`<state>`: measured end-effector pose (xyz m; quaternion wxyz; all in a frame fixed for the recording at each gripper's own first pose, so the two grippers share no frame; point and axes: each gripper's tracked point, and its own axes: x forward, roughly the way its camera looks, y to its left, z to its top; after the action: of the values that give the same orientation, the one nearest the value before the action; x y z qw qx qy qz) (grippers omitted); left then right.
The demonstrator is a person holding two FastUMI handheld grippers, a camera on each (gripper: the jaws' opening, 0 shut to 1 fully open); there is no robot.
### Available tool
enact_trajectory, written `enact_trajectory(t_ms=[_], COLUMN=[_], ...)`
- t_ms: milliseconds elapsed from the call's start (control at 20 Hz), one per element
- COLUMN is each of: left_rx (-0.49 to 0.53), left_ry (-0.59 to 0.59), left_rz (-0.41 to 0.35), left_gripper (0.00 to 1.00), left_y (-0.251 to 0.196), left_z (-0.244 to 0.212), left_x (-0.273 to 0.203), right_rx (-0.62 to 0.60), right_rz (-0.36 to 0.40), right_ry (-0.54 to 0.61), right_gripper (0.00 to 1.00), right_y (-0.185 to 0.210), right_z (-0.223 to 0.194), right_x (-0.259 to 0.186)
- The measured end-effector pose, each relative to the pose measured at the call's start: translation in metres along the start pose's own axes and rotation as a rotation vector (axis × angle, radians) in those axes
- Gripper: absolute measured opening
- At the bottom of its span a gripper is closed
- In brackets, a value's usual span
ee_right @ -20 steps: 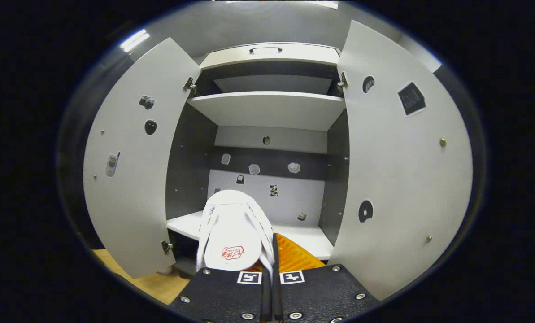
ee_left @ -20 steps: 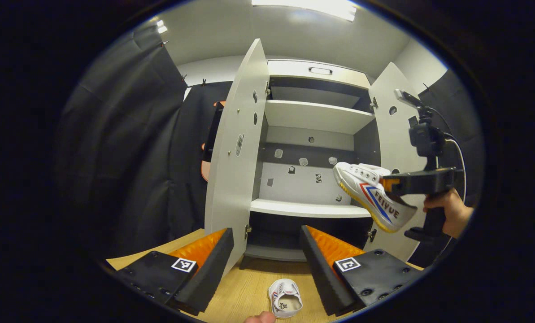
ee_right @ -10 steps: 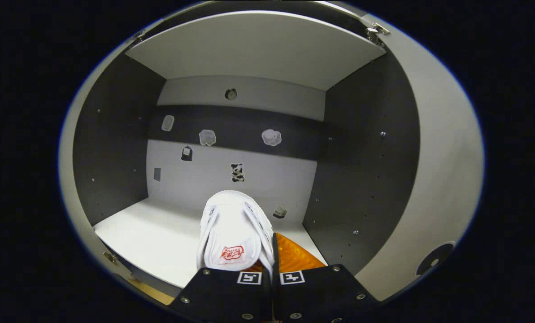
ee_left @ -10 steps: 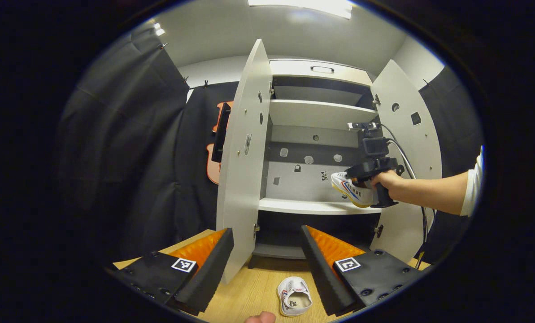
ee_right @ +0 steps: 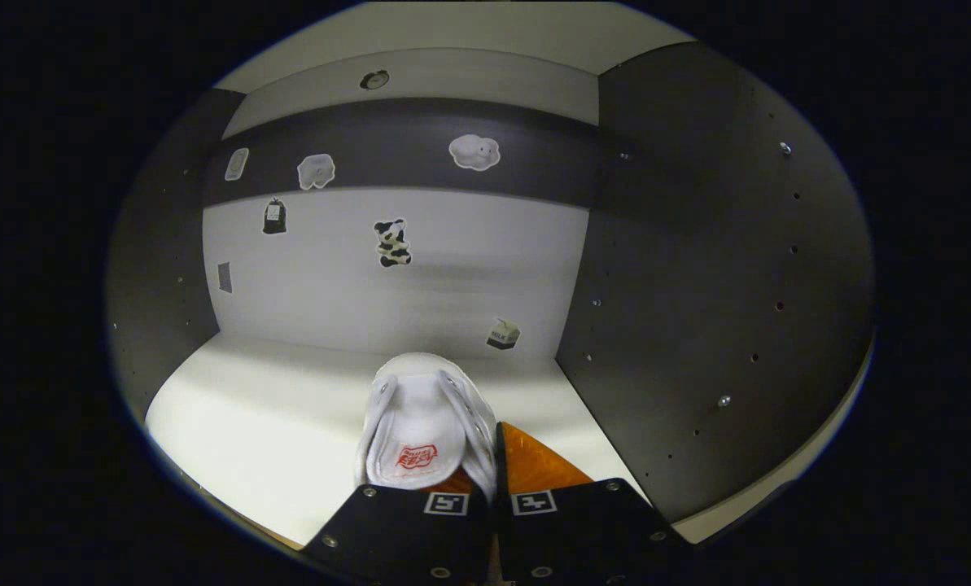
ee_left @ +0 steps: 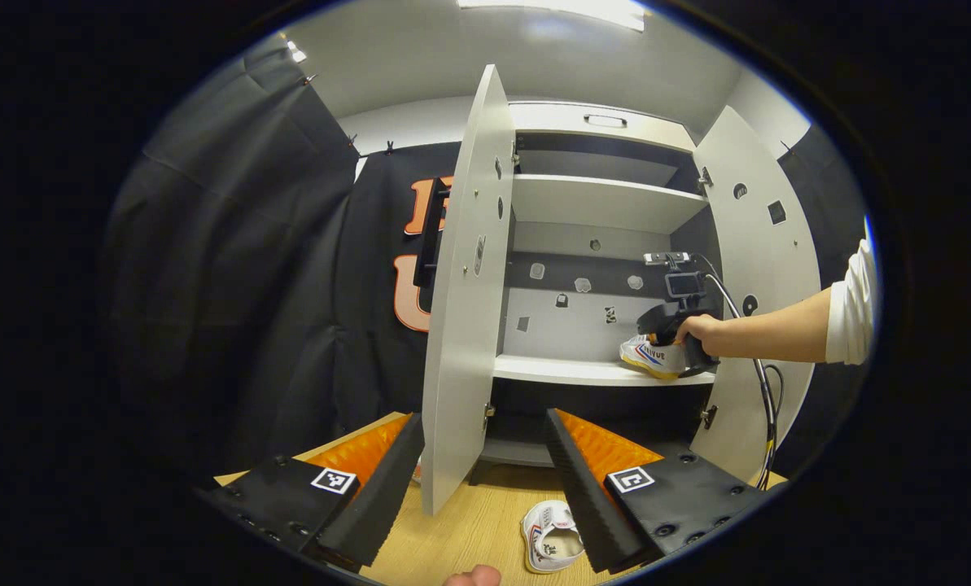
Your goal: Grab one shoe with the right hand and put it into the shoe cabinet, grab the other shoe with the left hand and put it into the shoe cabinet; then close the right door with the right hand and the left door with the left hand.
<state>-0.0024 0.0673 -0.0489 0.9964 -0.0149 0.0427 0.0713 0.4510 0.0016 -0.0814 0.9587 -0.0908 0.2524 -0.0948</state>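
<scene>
Left gripper view: wooden surface (ee_left: 461,533) before shoe cabinet (ee_left: 607,207), both doors open. Left gripper (ee_left: 485,468) spread wide, empty; second shoe (ee_left: 552,547) on surface below cabinet. Right gripper (ee_left: 674,321) inside cabinet, first shoe (ee_left: 652,358) at shelf (ee_left: 583,370).

Right gripper view: right gripper (ee_right: 493,480) clamped narrow on first shoe (ee_right: 422,423) over shelf (ee_right: 273,415), near cabinet's right wall; open shelf leftward.
</scene>
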Motion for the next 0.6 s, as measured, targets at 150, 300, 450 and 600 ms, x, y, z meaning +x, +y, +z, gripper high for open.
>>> enact_trajectory(t_ms=[150, 300, 450, 600], left_rx=[-0.002, -0.006, -0.011, -0.022], left_ry=[0.005, 0.007, 0.009, 0.011], left_rz=[0.006, 0.002, -0.011, -0.03], left_gripper=[0.96, 0.96, 0.96, 0.96], left_y=[0.001, 0.0, -0.004, -0.011], left_z=[-0.001, -0.002, -0.003, -0.003], left_x=[-0.001, -0.003, -0.002, -0.002], right_rx=[-0.033, -0.035, -0.057, -0.084], right_rz=[0.015, 0.048, 0.06, 0.079], right_ry=[-0.012, -0.03, -0.06, -0.118], right_gripper=[0.16, 0.24, 0.42, 0.74], right_y=[0.002, 0.004, -0.004, -0.012], right_z=[0.0, 0.003, 0.009, 0.018], right_x=[-0.004, -0.015, -0.032, -0.053])
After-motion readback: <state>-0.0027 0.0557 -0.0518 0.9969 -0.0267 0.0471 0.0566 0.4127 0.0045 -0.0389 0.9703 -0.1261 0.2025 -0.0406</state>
